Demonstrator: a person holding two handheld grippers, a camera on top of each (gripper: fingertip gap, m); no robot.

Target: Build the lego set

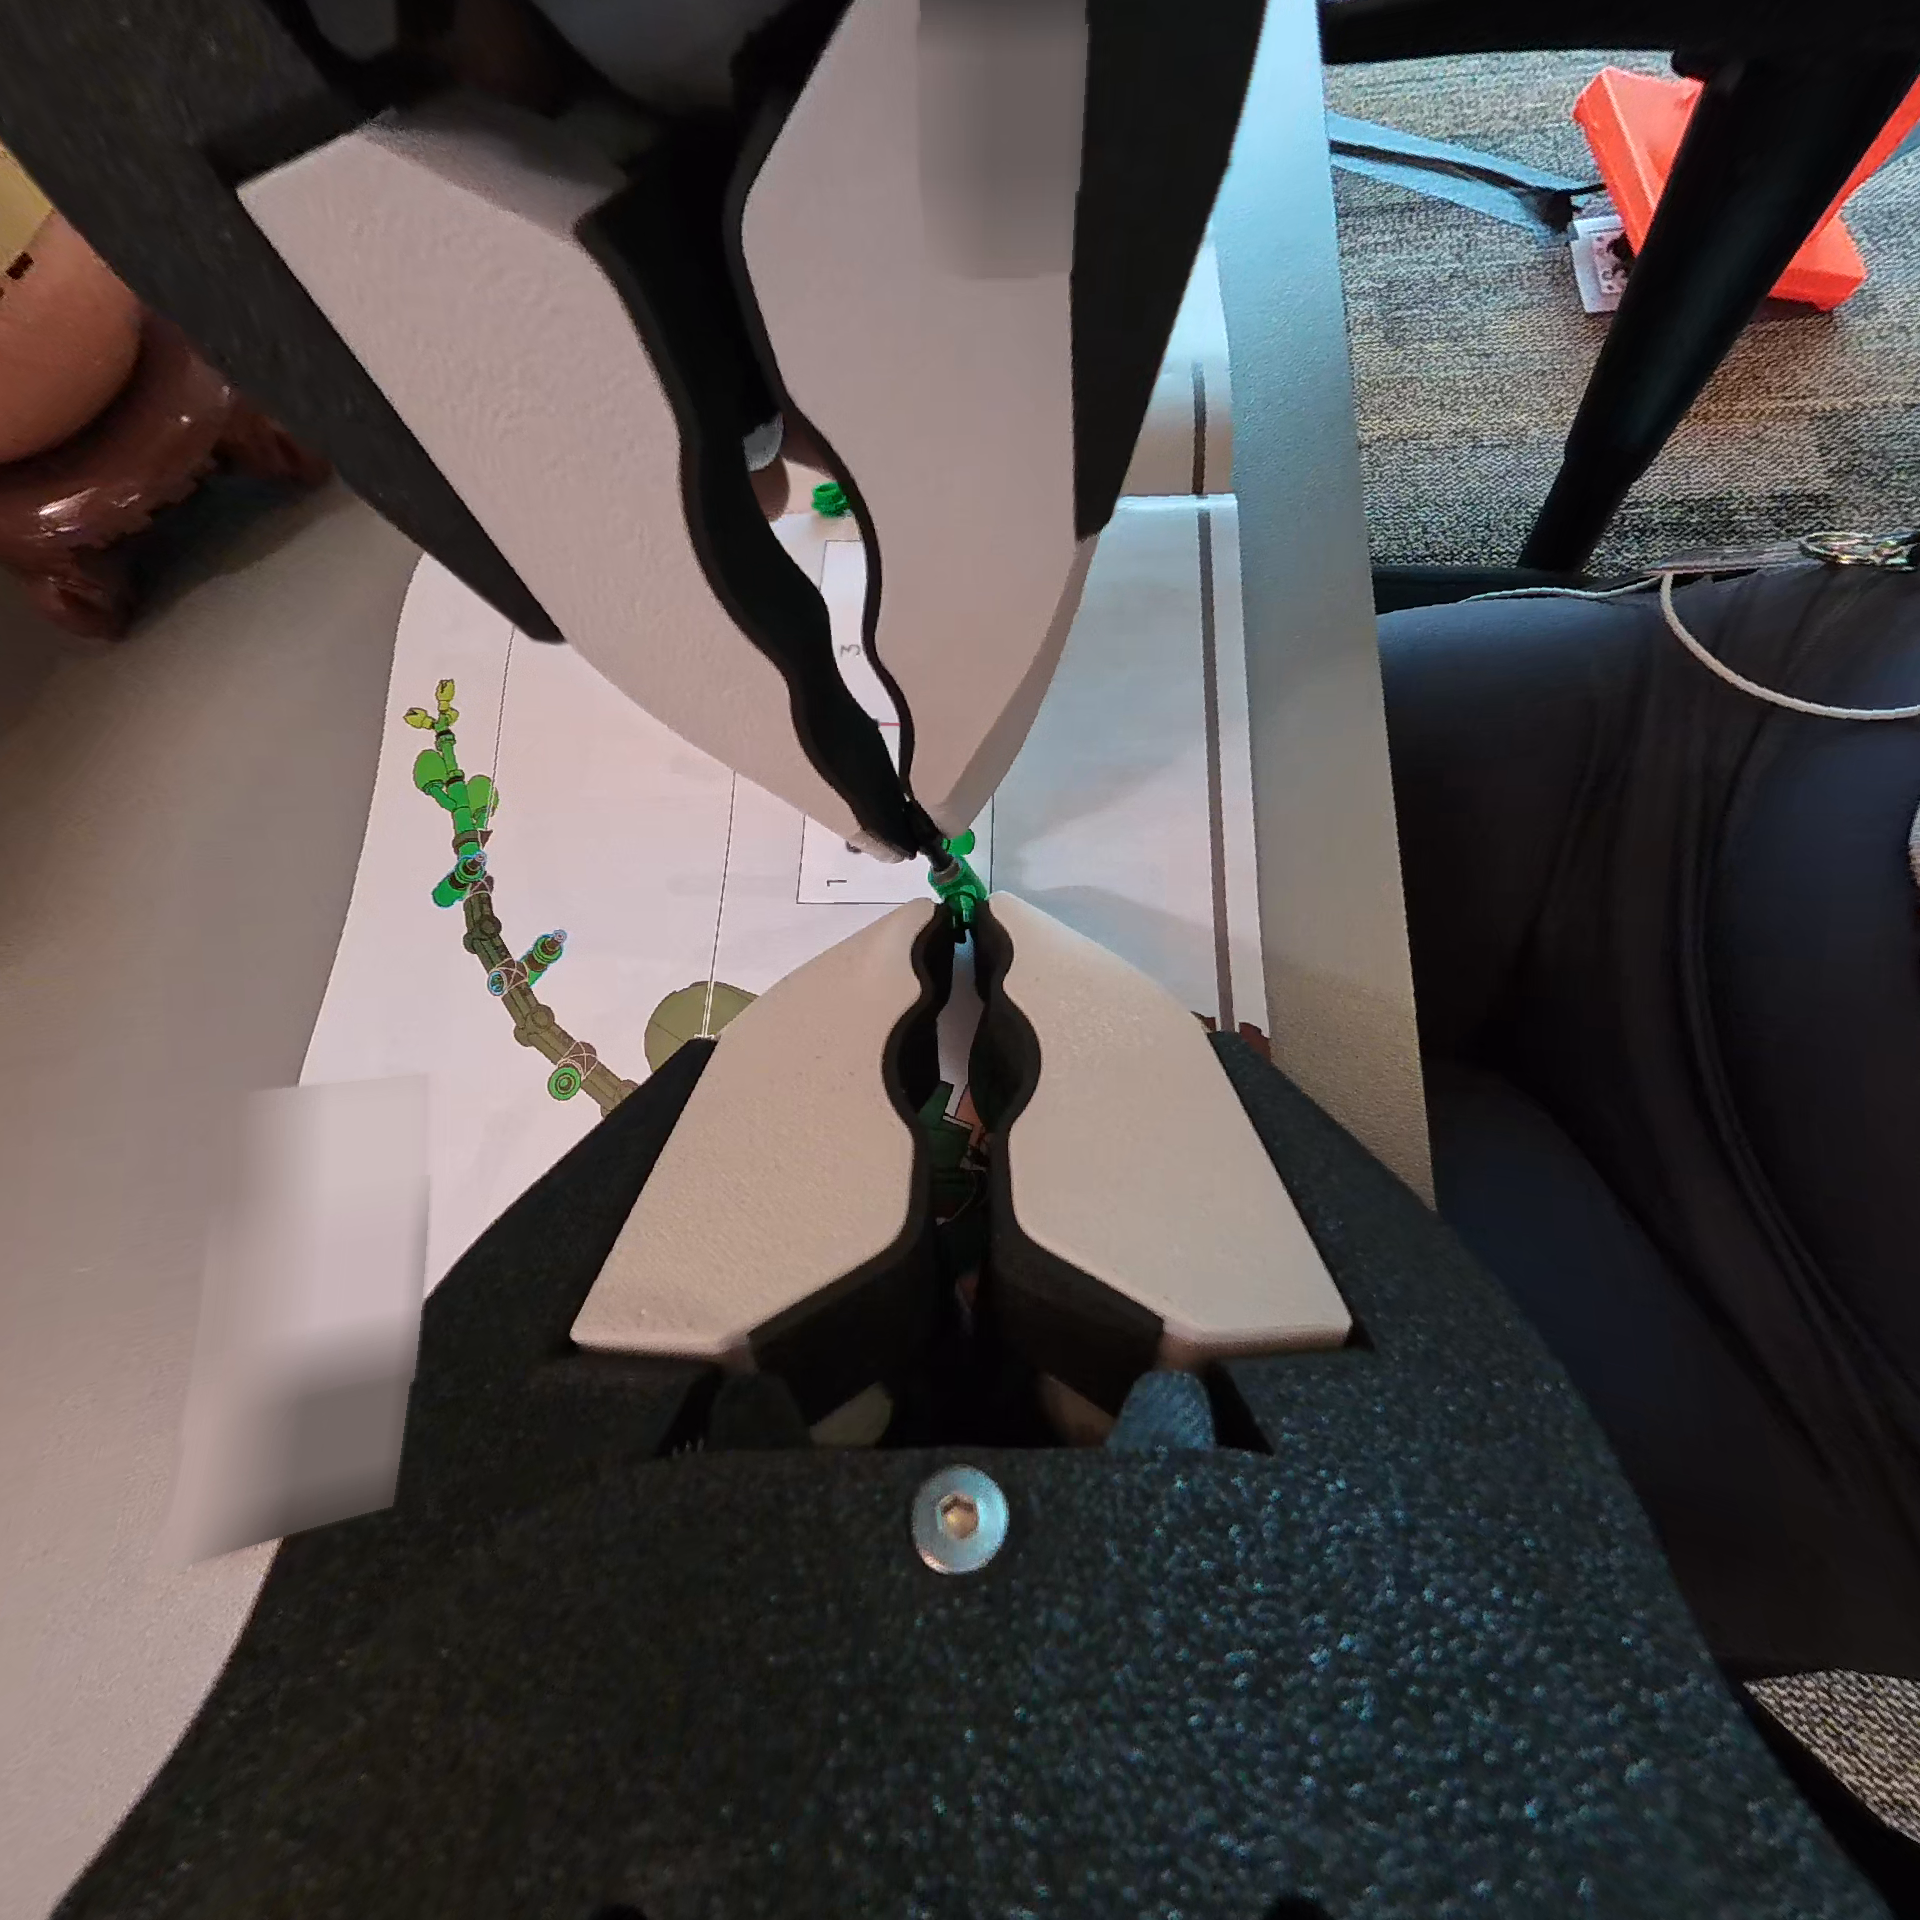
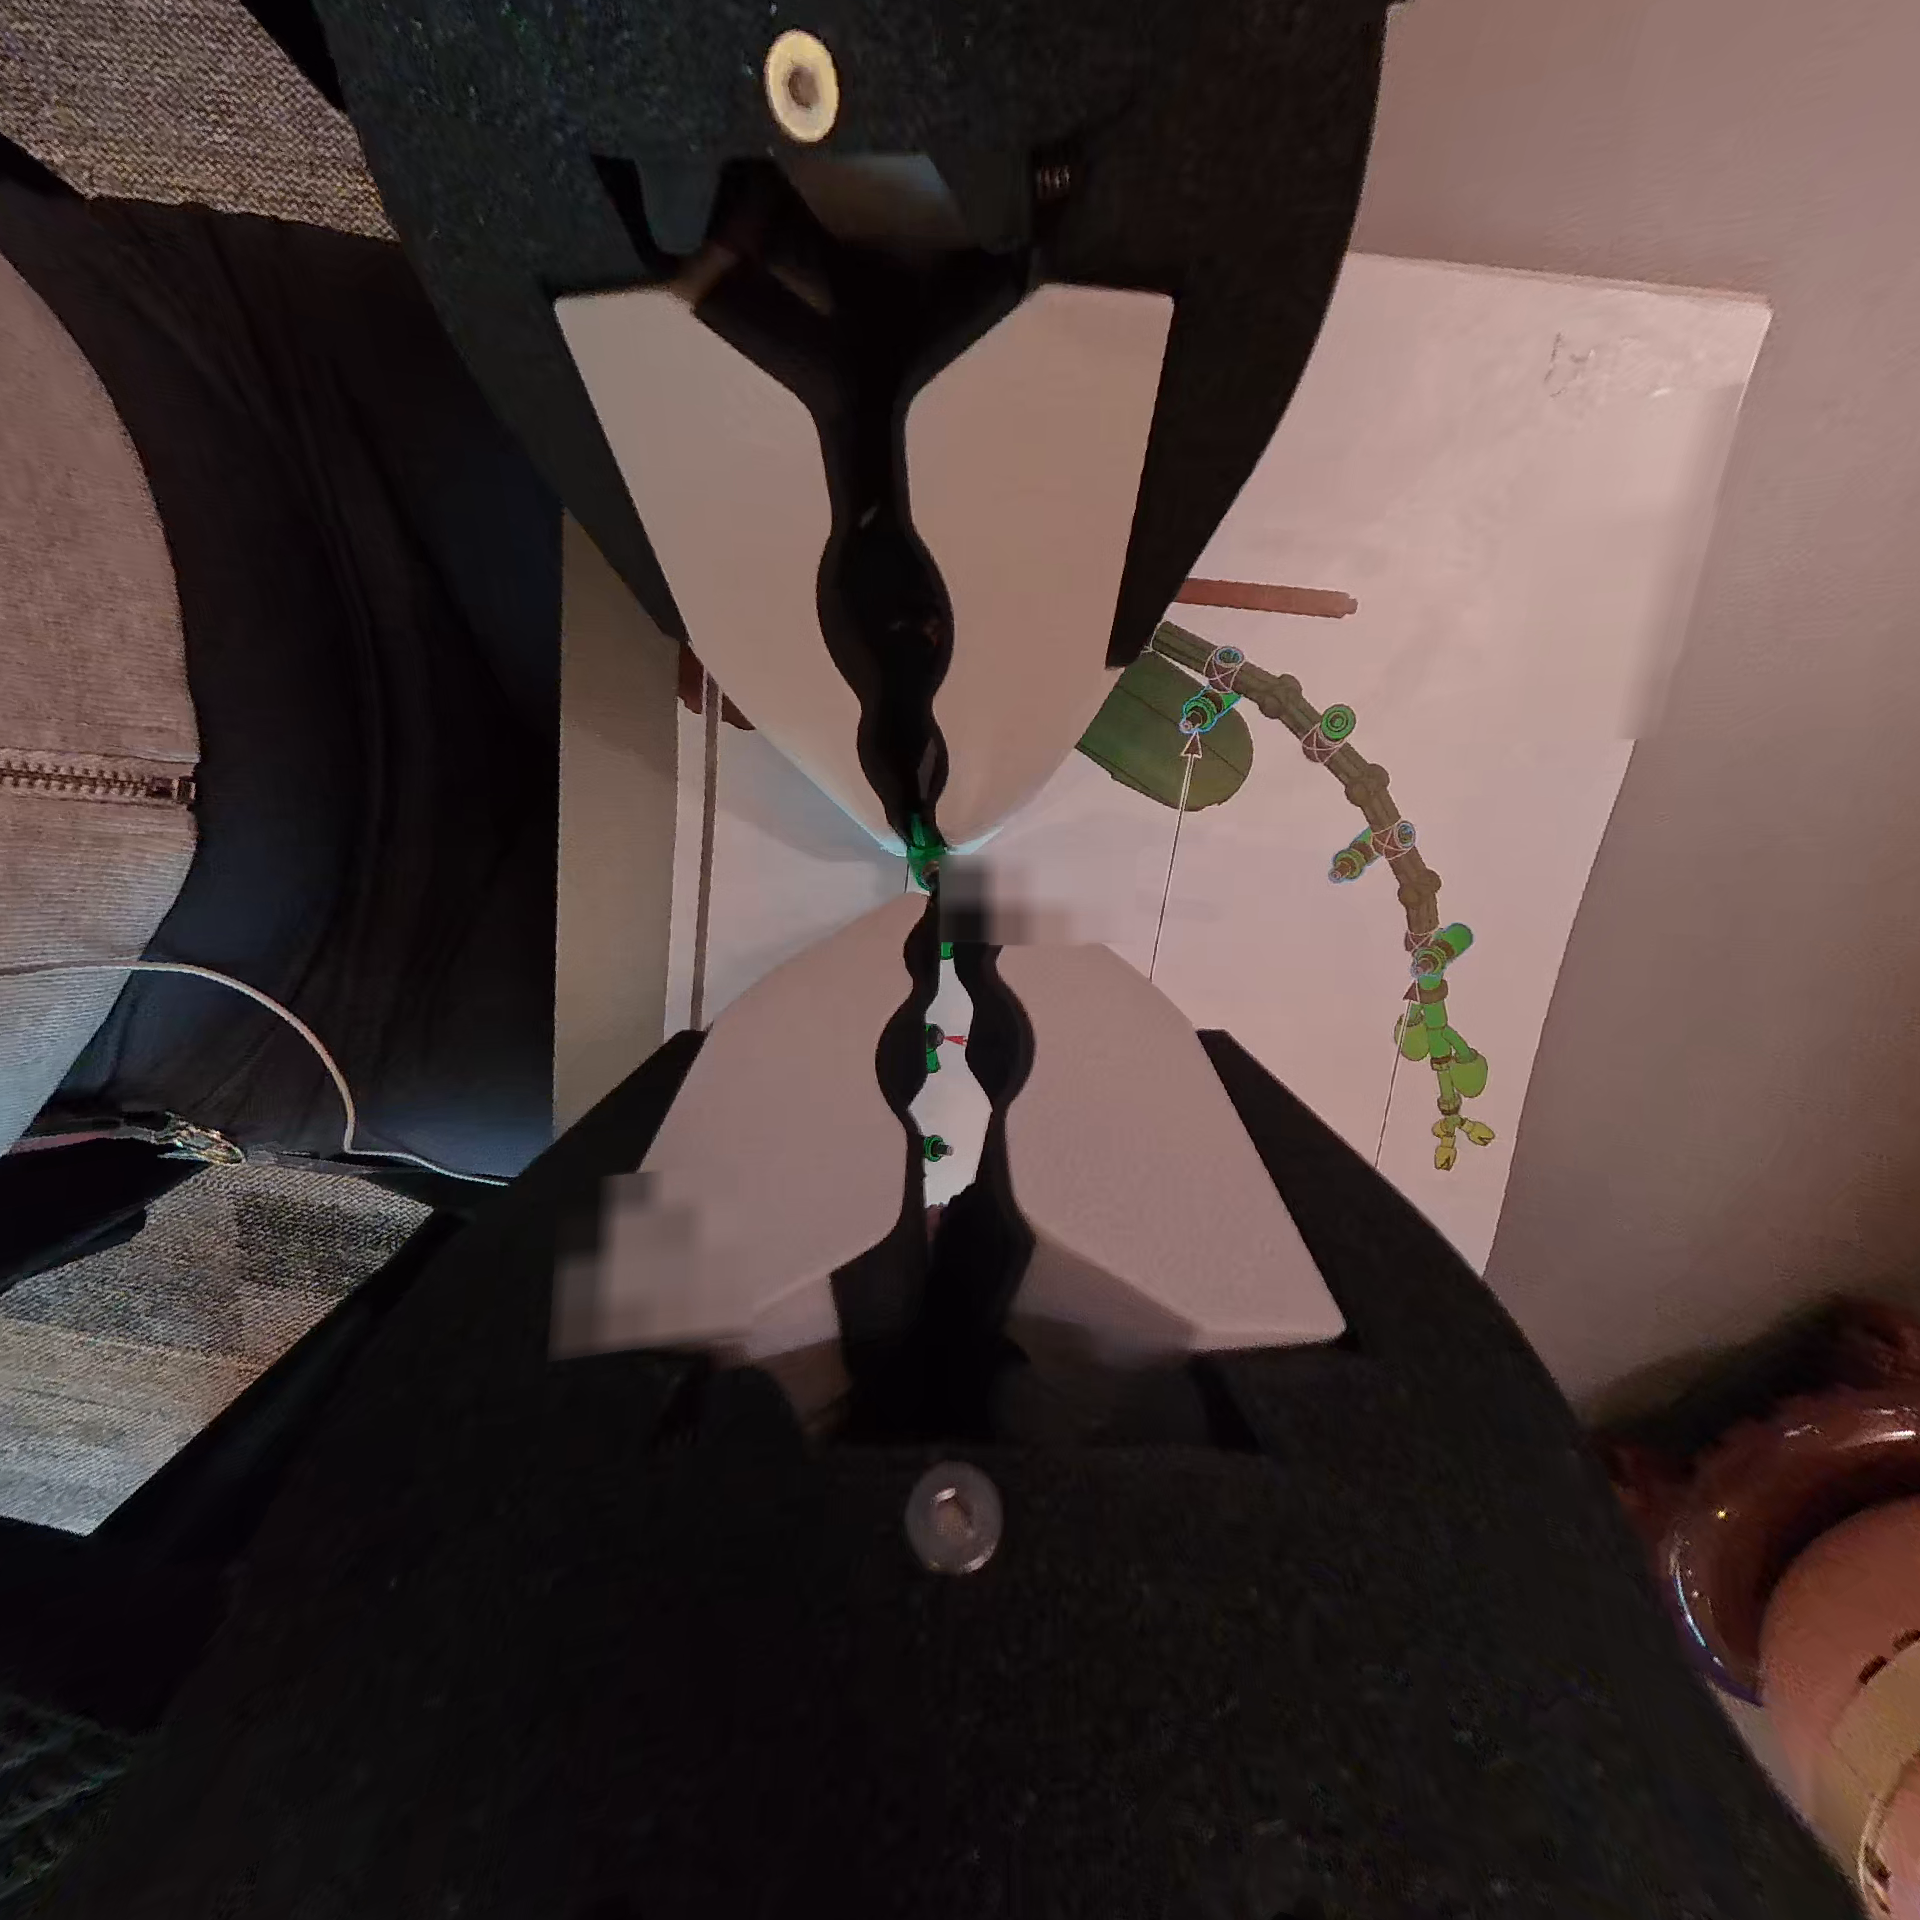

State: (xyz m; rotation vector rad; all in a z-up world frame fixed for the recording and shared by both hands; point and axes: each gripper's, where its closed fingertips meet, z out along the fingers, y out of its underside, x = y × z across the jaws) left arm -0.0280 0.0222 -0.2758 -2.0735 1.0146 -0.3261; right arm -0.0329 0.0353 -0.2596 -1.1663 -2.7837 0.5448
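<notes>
Tip to tip they met; the left gripper [image 1: 961, 920] was pinched on a small green piece [image 1: 958, 883], its pads pressed on the piece's near end; straight ahead the right gripper [image 1: 914, 826] was clamped on a thin dark pin [image 1: 932, 847] running into that same green piece; both hung just above a printed instruction sheet [image 1: 623, 810] on the white table [image 1: 156, 831]; a drawn green stem [image 1: 488, 914] lay to the left gripper's left; a brown pot [image 1: 114, 499] stood far left.
</notes>
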